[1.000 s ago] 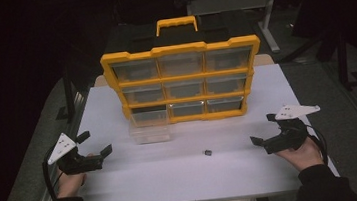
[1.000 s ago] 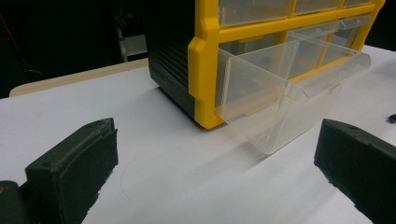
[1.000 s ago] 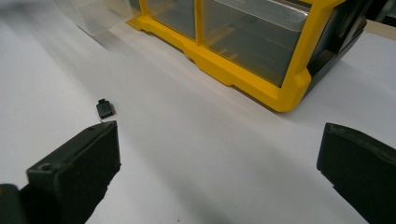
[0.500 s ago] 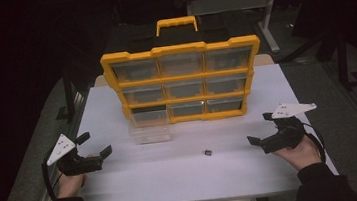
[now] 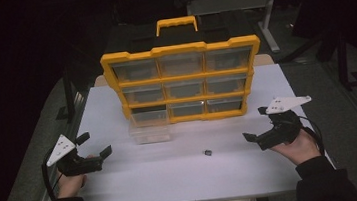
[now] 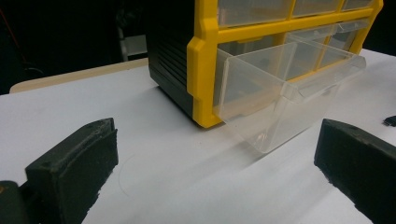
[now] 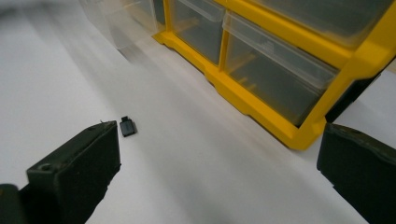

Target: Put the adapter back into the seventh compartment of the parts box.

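We see a white table (image 5: 124,181) with a yellow organizer (image 5: 183,82) standing upright near its far edge, a handle (image 5: 176,24) on top and three rows of three clear drawers in its face. The bottom-left drawer (image 5: 149,126) is pulled out toward us, its front resting low over the tabletop; in the left gripper view the same drawer (image 6: 280,100) juts out of the yellow frame (image 6: 205,70) and we see nothing in it. A small black part (image 5: 207,152) lies alone on the bare table in front of the organizer, well apart from the drawer and nearer the right gripper than the left. Our left gripper (image 5: 94,144) sits at the left edge of the table, held in the left hand (image 5: 72,182), its jaws spread wide and pointing toward the drawer, gripping nothing. Our right gripper (image 5: 255,124) is held in the right hand (image 5: 299,148) at the right side, its jaws also spread wide with nothing between them. In the right gripper view the black part (image 7: 127,126) lies just beyond the left jaw, with the organizer (image 7: 299,65) running across behind it.
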Demonstrator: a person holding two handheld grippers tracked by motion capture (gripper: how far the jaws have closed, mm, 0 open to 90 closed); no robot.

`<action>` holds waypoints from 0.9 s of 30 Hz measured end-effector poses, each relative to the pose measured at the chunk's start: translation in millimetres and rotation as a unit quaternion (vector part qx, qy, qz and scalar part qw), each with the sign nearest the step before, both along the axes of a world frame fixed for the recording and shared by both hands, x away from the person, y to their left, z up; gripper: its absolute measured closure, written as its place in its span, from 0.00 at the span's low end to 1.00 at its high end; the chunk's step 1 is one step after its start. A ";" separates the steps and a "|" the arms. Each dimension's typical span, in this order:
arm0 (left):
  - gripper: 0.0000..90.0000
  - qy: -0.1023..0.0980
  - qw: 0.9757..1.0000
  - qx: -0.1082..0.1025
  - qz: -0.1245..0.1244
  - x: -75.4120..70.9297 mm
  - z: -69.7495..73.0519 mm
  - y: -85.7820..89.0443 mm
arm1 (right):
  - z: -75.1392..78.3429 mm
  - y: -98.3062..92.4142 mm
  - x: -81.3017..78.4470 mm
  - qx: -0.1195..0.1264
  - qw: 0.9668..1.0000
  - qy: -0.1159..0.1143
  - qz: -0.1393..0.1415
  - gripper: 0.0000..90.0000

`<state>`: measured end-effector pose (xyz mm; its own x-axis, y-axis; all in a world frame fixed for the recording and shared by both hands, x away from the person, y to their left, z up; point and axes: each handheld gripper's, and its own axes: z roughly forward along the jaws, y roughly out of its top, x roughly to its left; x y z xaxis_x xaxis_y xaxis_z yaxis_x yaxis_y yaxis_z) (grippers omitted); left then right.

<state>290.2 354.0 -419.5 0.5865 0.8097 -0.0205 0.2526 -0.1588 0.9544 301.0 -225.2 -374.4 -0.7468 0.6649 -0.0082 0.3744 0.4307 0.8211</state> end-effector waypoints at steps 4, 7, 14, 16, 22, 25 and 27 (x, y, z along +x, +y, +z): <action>0.00 -0.003 1.000 -0.003 0.000 -0.1 0.4 0.7 | 4.9 5.4 1.9 -0.005 1.000 -0.001 0.007 0.00; 0.00 -0.002 1.000 0.000 -0.001 -0.1 0.2 0.3 | 5.6 9.5 3.6 -0.009 1.000 0.000 0.012 0.00; 0.00 -0.001 1.000 0.002 -0.002 0.1 -0.2 -0.5 | 5.9 18.7 4.7 -0.029 0.999 0.003 0.024 0.00; 0.00 -0.001 1.000 0.001 -0.002 0.0 -0.1 -0.6 | 7.2 20.1 5.2 -0.030 0.999 0.003 0.026 0.00; 0.00 -0.001 1.000 0.003 -0.002 0.0 -0.2 -0.5 | 10.3 26.4 7.2 -0.037 0.999 0.005 0.034 0.00; 0.00 0.000 1.000 0.003 -0.002 0.2 -0.5 -0.7 | 11.7 31.9 9.8 -0.042 0.998 0.006 0.042 0.00; 0.00 0.000 1.000 0.003 -0.002 0.2 -0.5 -0.6 | 12.6 35.1 11.2 -0.045 0.998 0.008 0.046 0.00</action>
<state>290.4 353.4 -419.9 0.5900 0.8072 -0.0163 0.2516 -0.1647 0.9537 312.2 -190.1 -361.8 -0.8049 0.5910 -0.0536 0.3422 0.5360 0.7717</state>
